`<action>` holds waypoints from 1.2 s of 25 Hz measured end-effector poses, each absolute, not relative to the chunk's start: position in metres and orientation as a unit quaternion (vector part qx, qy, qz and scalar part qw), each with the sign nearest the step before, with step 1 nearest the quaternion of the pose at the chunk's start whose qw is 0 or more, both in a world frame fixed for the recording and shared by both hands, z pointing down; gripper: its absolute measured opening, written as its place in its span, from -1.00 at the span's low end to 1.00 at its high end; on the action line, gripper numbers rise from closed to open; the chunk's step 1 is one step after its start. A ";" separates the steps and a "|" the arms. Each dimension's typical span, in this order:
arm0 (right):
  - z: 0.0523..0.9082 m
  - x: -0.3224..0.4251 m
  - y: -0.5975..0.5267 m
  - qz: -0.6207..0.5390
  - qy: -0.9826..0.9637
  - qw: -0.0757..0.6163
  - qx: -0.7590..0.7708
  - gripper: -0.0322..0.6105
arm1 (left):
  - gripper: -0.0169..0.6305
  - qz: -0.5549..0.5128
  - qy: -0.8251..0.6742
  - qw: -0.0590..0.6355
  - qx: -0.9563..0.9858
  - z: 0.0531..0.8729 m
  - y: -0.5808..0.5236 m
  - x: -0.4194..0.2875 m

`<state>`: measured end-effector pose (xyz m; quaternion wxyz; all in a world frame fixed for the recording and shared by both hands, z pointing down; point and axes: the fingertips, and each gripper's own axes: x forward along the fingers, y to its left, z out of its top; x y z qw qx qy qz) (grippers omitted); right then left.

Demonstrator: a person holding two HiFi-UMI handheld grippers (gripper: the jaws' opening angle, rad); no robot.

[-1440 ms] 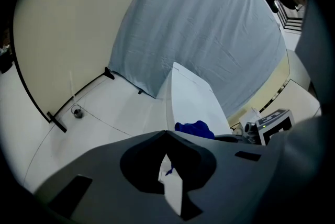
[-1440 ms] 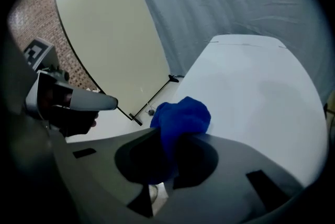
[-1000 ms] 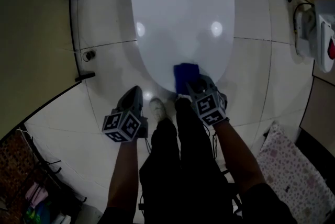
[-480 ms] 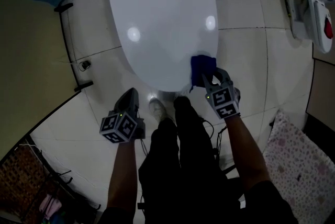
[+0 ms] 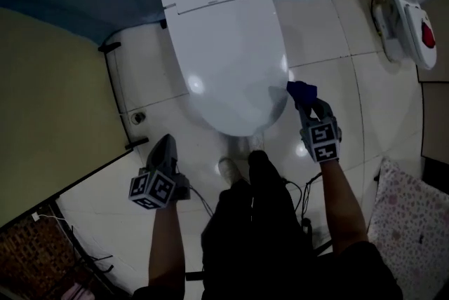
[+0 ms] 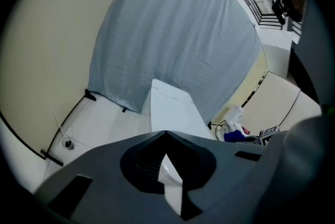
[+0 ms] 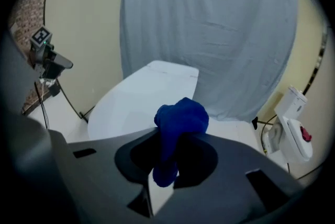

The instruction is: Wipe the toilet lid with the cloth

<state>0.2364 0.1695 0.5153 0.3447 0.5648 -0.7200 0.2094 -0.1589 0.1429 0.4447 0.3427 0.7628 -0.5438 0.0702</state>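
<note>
Swept rightward, my right tool [image 5: 307, 104], clamped on the cloth [image 5: 300, 90], now sits beside the toilet lid [image 5: 224, 53], perhaps just clear of it; left tool [image 5: 166, 143] hangs closed, empty; that stroke looks spent

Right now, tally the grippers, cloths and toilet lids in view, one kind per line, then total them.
Grippers: 2, left gripper and right gripper
Blue cloth: 1
Toilet lid: 1
Total: 4
</note>
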 end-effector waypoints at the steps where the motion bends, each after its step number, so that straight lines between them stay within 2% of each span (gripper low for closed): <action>1: 0.489 0.237 0.170 0.201 -0.724 0.312 0.582 -0.73 | -0.97 0.062 -0.543 0.332 0.769 0.424 0.145 -0.163; 6: 0.337 0.245 0.199 0.130 -0.711 0.152 0.674 -0.73 | -0.97 -0.011 -0.554 0.292 0.779 0.301 0.169 -0.216; 11: 0.212 0.236 0.241 0.080 -0.697 0.064 0.710 -0.73 | -0.97 -0.051 -0.567 0.233 0.789 0.190 0.204 -0.281; 16: 0.143 0.224 0.278 0.065 -0.705 0.016 0.706 -0.73 | -0.97 -0.086 -0.582 0.180 0.788 0.118 0.227 -0.312; 23: 0.094 0.208 0.296 0.075 -0.705 -0.062 0.703 -0.74 | -0.97 -0.118 -0.564 0.098 0.812 0.046 0.255 -0.323; 30: 0.066 0.199 0.317 0.050 -0.712 -0.030 0.700 -0.74 | -0.97 -0.152 -0.563 0.103 0.806 0.040 0.285 -0.335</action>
